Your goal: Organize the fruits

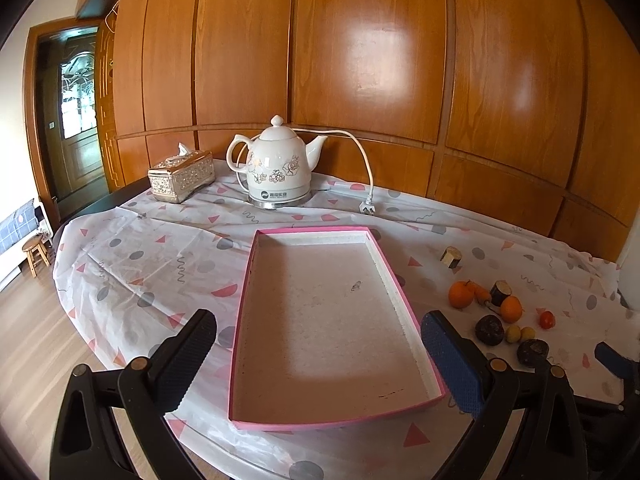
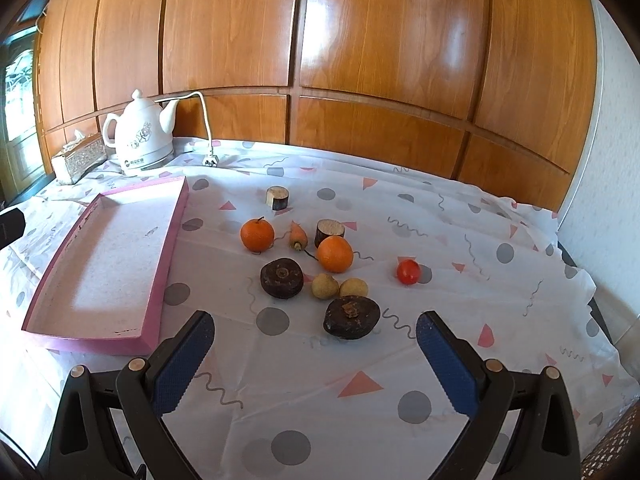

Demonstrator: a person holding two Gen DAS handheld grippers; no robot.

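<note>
The right gripper (image 2: 314, 344) was held wide open with nothing in it, low over the tablecloth (image 2: 440, 240), and it was pointed at the pile of fruit. The nearest dark round fruit (image 2: 352, 317) was seen just past its fingers, sitting between them. A second dark fruit (image 2: 282, 278), two small yellow fruits (image 2: 339, 287), two oranges (image 2: 335, 254), a little carrot (image 2: 298, 236), a small red fruit (image 2: 408, 271) and two cut brown stubs (image 2: 329, 231) were spread out behind it. The left gripper (image 1: 318, 352) was also held wide open and empty, low over the near end of the pink tray (image 1: 384, 258), which was lying to the left of the fruit. Nothing had been put in the tray yet, so the job looked hardly started, and every piece was still left to be moved. A white kettle (image 1: 276, 168) and a tissue box (image 1: 180, 176) were set at the back by the wood wall.
</note>
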